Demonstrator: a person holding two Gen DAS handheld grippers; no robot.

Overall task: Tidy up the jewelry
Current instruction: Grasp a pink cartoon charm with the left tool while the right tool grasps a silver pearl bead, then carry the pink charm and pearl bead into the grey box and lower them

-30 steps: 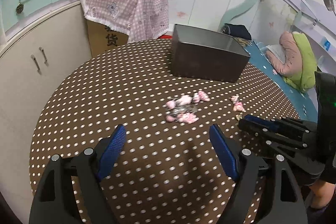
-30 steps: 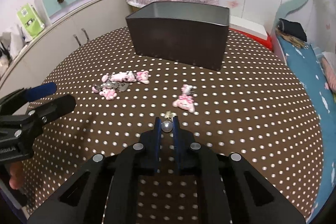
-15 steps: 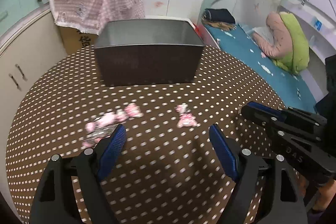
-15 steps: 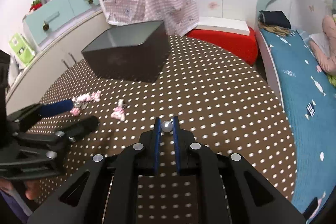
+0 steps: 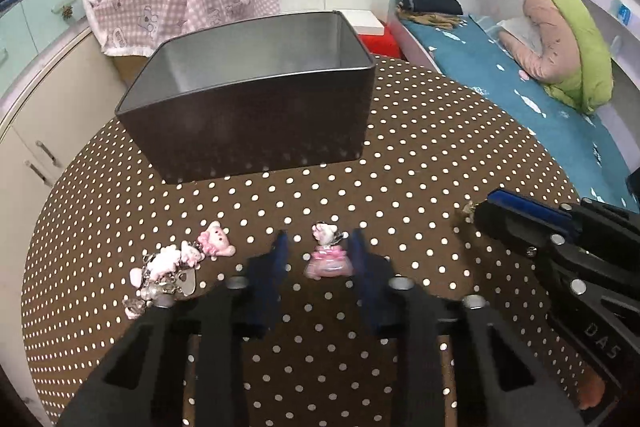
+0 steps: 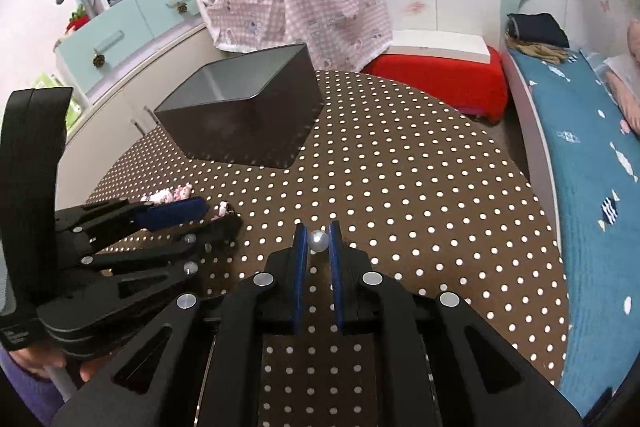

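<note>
Landmark: dark metal box (image 5: 256, 107), open-topped, at the far side of the brown polka-dot table (image 5: 440, 155); inside looks empty as far as the left wrist view reaches.

Left gripper (image 5: 320, 255): low over the table, on the near side of the box. Jaws spread, one blue finger (image 5: 276, 259) each side of a pink kitten charm (image 5: 328, 257) that lies on the cloth. Blur here; contact between pads and charm cannot be told, probably none yet.

A cluster of pink charms (image 5: 176, 263) with a bit of chain lies left of that charm, also on the near side of the box, just beside the left finger.

Right gripper (image 6: 319, 241): further from the box, to its near right. Jaws pressed in on a white pearl bead (image 6: 319, 241), held at the fingertips above the table. In the left wrist view a small gold fitting shows at its tip.

Pink checked cloth (image 5: 184, 3) draped behind the box.
</note>
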